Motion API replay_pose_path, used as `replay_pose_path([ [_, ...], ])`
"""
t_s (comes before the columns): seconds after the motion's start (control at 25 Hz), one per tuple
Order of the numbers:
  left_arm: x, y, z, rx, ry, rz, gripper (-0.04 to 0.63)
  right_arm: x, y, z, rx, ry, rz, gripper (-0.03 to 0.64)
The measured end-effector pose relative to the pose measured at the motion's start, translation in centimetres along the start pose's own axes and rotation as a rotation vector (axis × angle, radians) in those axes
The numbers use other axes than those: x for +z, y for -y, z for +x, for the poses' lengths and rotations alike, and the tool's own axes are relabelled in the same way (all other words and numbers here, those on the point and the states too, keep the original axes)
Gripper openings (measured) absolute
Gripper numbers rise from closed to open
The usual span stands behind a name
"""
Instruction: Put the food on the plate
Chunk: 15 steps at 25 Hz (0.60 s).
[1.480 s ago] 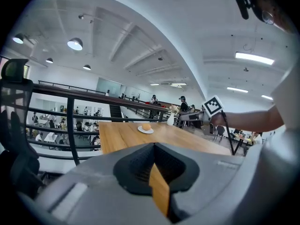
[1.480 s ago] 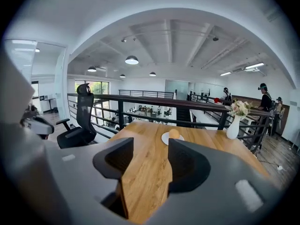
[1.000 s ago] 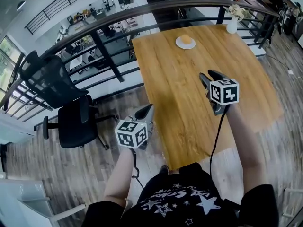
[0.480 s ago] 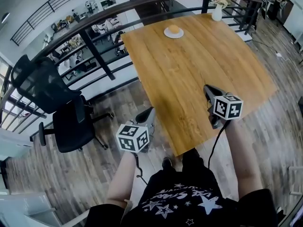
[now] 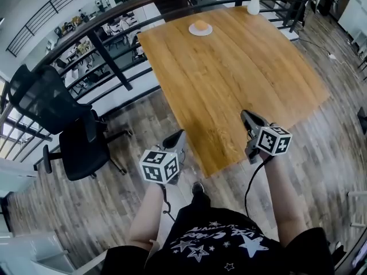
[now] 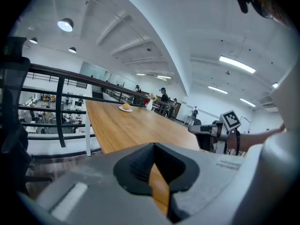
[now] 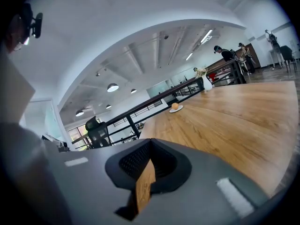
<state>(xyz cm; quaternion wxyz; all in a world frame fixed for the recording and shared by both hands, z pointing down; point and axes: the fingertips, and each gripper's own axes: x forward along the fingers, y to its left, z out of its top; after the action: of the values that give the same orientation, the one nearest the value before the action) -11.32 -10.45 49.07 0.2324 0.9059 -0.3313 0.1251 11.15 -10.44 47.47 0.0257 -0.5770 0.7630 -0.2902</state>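
A round orange piece of food (image 5: 200, 24) lies on a small white plate (image 5: 207, 31) at the far edge of the wooden table (image 5: 241, 73). The same food (image 6: 126, 106) (image 7: 175, 106) shows small and distant in both gripper views. My left gripper (image 5: 179, 135) hangs off the table's near left corner over the floor, jaws shut and empty (image 6: 157, 172). Over the near edge of the table my right gripper (image 5: 248, 117) is shut on nothing (image 7: 145, 172). Both are far from the plate.
A white vase with flowers (image 5: 253, 6) stands at the table's far right corner. A dark railing (image 5: 114, 10) runs behind the table. A black office chair (image 5: 63, 125) stands on the wood floor to the left. People stand far off beyond the vase.
Both grippers have drawn back toward the table's near edge, away from the plate. The right gripper's jaws, apart a second ago, have come together with nothing in them.
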Motion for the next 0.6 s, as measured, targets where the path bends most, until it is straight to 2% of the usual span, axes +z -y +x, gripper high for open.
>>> replay_pose_path([
  [0.24, -1.4, 4.3, -0.7, 0.005, 0.000, 0.012, 0.002, -1.7, -0.6, -4.7, 0.027, 0.019, 0.052, 0.002],
  [0.6, -4.3, 10.6, -3.8, 0.009, 0.003, 0.011, 0.002, -3.9, -3.9, -12.4, 0.074, -0.008, -0.072, 0.002],
])
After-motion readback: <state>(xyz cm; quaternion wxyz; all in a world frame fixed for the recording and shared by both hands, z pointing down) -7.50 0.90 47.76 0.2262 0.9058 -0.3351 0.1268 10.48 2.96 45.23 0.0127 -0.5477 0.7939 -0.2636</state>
